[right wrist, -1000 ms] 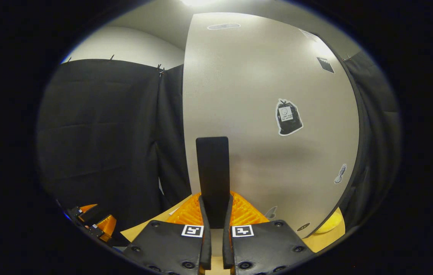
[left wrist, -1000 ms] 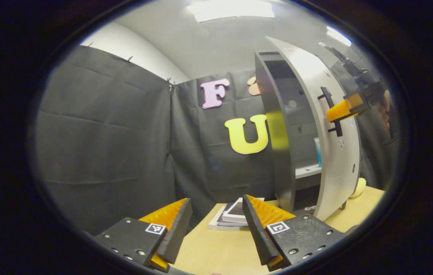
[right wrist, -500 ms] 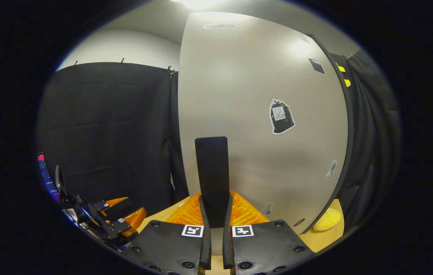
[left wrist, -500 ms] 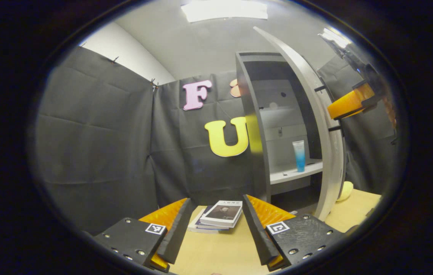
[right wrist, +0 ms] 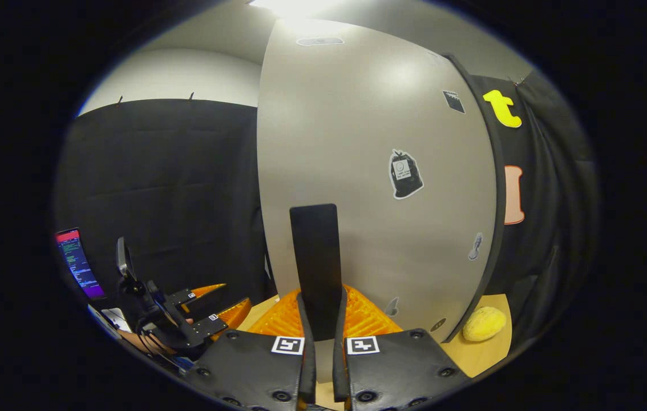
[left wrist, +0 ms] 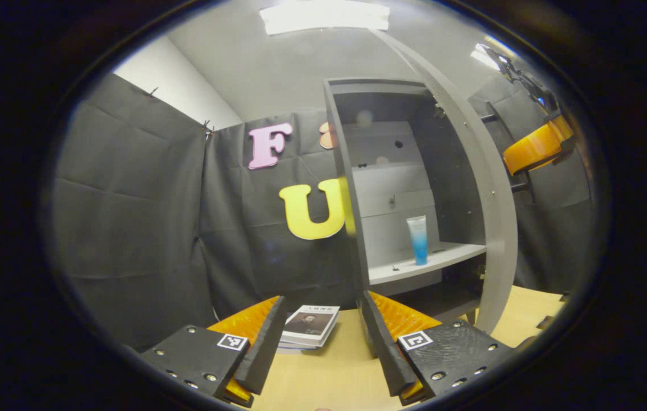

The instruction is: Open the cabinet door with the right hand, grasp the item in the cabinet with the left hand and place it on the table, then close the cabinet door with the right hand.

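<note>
Right tongs (right wrist: 320,342) clamp the cabinet door's handle (right wrist: 315,257); left tongs (left wrist: 318,337) gape over the table (left wrist: 329,377). Blue tube (left wrist: 417,240) stands upright on the cabinet shelf (left wrist: 443,260): likely light, squashy, slick; grip mid-body gently

Overhead ceiling light panel (left wrist: 323,16) is blown out. Its glare washes the top of the pale grey cabinet door (right wrist: 369,171). The open grey cabinet interior (left wrist: 449,171) sits in shadow. Fisheye bends straight edges hard toward the rim. Focus is mostly sharp.
</note>
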`<control>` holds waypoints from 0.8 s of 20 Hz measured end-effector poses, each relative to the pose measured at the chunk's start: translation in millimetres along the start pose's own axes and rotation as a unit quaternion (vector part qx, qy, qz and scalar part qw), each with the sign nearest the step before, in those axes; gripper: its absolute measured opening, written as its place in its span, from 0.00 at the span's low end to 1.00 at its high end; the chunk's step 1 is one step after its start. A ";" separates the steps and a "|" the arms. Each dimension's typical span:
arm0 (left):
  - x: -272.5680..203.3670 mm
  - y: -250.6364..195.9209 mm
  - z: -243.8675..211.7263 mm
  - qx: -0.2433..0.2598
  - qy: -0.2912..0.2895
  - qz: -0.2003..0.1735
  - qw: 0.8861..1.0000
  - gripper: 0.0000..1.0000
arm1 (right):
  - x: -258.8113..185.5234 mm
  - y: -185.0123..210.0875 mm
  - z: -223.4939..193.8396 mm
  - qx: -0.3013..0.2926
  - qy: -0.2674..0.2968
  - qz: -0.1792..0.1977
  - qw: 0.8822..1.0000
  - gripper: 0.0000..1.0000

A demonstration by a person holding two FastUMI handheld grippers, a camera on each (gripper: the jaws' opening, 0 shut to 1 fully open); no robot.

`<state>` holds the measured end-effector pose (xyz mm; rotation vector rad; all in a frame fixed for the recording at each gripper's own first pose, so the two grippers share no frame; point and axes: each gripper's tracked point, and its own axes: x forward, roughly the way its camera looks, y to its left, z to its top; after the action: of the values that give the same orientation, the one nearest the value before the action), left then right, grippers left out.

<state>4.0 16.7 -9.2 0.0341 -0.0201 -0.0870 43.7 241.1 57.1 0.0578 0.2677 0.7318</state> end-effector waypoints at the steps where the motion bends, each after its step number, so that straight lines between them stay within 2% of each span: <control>1: 0.9 -8.0 0.7 0.000 -0.001 -0.006 1.000 0.80 | -1.6 -1.6 0.0 0.000 -0.001 -0.002 1.000 0.13; 8: 4.2 -61.3 7.6 0.001 -0.006 -0.050 0.999 0.80 | -27.0 -8.2 4.4 0.004 -0.005 -0.023 1.000 0.13; 16: 4.4 -103.2 14.7 -0.003 -0.009 -0.079 0.997 0.80 | -59.3 -38.7 3.1 0.006 -0.009 -0.069 0.998 0.12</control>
<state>-0.8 -86.9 2.0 0.0287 -0.0343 -0.2449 27.5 172.9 67.6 0.0562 0.2556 0.5913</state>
